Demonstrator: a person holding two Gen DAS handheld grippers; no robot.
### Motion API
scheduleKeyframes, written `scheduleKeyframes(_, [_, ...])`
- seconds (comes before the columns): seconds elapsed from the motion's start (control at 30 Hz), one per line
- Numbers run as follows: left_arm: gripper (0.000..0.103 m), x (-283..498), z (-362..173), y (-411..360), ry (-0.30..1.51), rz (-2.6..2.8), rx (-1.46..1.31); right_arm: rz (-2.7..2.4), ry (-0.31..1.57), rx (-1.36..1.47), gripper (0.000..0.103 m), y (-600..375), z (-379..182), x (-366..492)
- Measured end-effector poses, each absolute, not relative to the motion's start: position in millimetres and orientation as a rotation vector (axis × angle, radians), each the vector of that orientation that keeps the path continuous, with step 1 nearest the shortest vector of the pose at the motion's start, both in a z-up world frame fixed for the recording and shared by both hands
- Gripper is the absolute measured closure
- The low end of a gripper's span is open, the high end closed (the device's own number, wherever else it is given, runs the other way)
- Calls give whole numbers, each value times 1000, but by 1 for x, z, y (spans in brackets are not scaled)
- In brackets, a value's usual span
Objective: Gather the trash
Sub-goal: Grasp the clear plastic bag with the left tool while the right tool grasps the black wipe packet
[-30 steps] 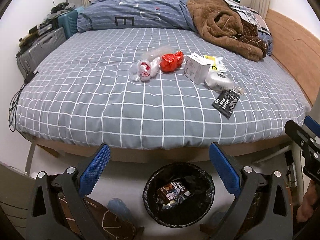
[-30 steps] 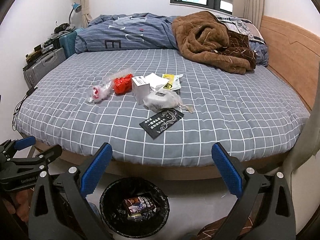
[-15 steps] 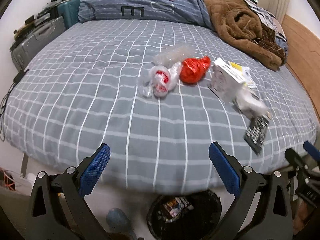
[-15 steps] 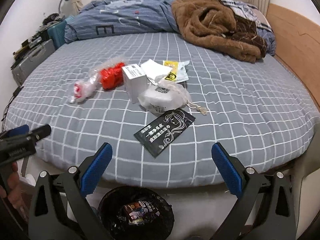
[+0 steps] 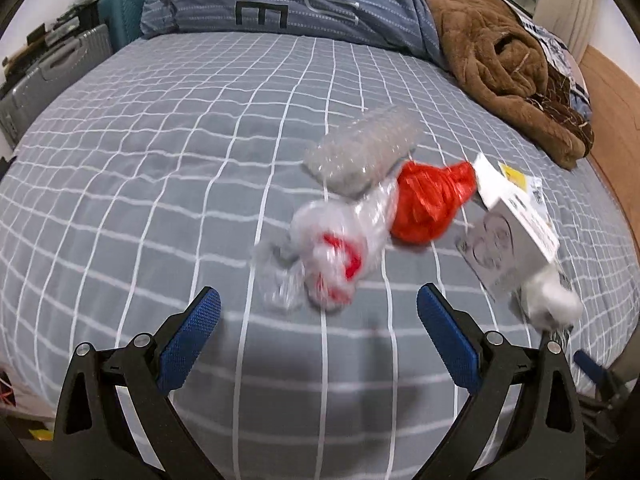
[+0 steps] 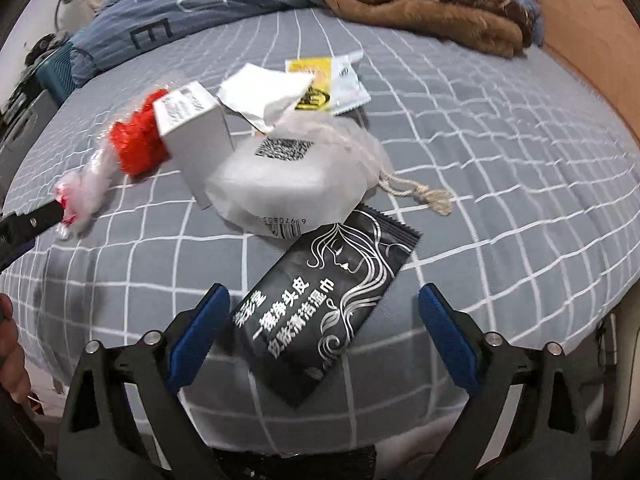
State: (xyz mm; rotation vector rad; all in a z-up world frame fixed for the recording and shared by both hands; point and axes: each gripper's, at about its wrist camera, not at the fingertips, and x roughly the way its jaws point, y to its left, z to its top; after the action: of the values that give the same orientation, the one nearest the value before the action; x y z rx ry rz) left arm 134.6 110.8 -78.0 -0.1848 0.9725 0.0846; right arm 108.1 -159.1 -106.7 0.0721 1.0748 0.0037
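Trash lies on the grey checked bed (image 5: 160, 184). My left gripper (image 5: 319, 300) is open just short of a crumpled clear bag with red print (image 5: 332, 256). Past that bag lie a red bag (image 5: 428, 204), bubble wrap (image 5: 360, 156) and a white box (image 5: 508, 236). My right gripper (image 6: 324, 298) hangs over a black wipes packet (image 6: 340, 264). Its jaws are closing, the packet lies between them, and the pads stand clear of it. Behind the packet sit a white drawstring pouch (image 6: 288, 184), torn paper (image 6: 264, 92) and a yellow sachet (image 6: 316, 84).
A brown blanket (image 5: 500, 64) and a blue duvet (image 5: 300, 4) are piled at the head of the bed. Suitcases (image 5: 60, 64) stand on the left, a wooden bed frame (image 6: 592, 40) on the right. The black bin's rim (image 6: 296, 456) shows below the bed edge.
Both grippers have come forward and down over the bed, close to the trash. The bin has dropped out of the left wrist view and nearly out of the right one.
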Motion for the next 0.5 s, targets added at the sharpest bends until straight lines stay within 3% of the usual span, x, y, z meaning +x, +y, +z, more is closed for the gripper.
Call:
scheduleKeyframes(0.27, [12, 162, -88, 107, 992, 98, -128, -28, 1081, 75, 26, -154, -114, 116])
scheduleKeyframes(0.5, [33, 168, -102, 101, 1042, 93, -123, -19, 1090, 78, 39, -153, -115, 117])
